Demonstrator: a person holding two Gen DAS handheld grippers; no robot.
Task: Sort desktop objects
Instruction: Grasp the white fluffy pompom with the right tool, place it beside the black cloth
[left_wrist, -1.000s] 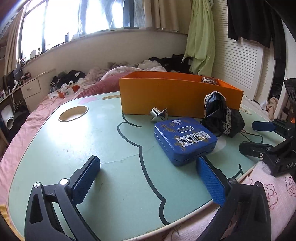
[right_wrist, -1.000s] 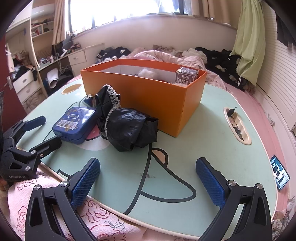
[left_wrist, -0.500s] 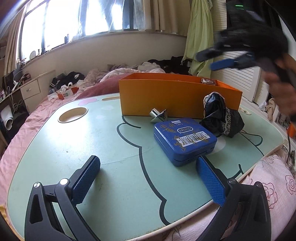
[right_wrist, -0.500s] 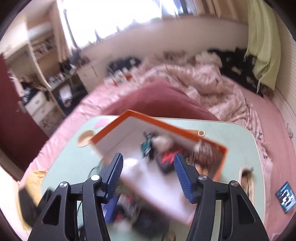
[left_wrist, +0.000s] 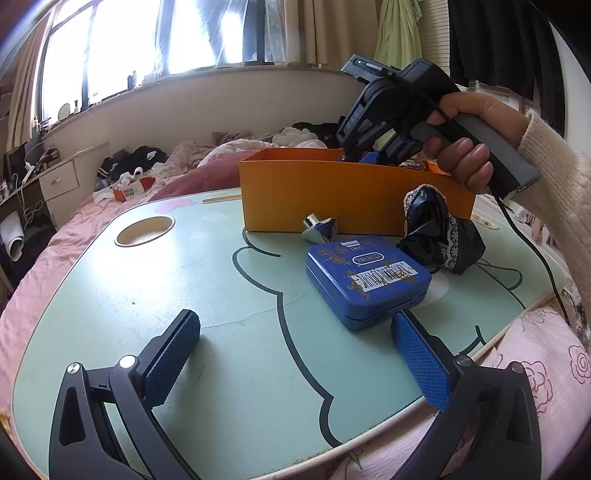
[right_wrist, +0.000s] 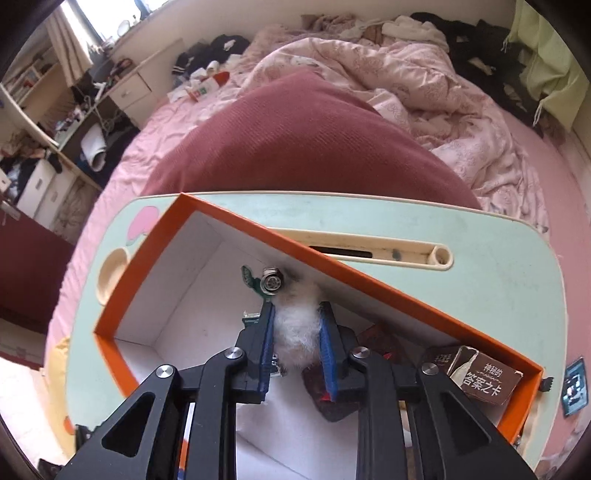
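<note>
Lower frame of the left wrist view: left gripper (left_wrist: 295, 363) jaws wide apart, nothing between them, hovering over the green table (left_wrist: 110, 295). Blue tin (left_wrist: 368, 281) sits just right of centre, black lace bundle (left_wrist: 441, 236) beside it, orange box (left_wrist: 332, 199) behind. Upper right: a hand (left_wrist: 469, 144) tips the right gripper into the box. Right wrist view, centre: right gripper (right_wrist: 297, 350) pads clamped on a white fluffy ball (right_wrist: 297, 328) inside the box, a brown card box (right_wrist: 484, 374) at lower right.
</note>
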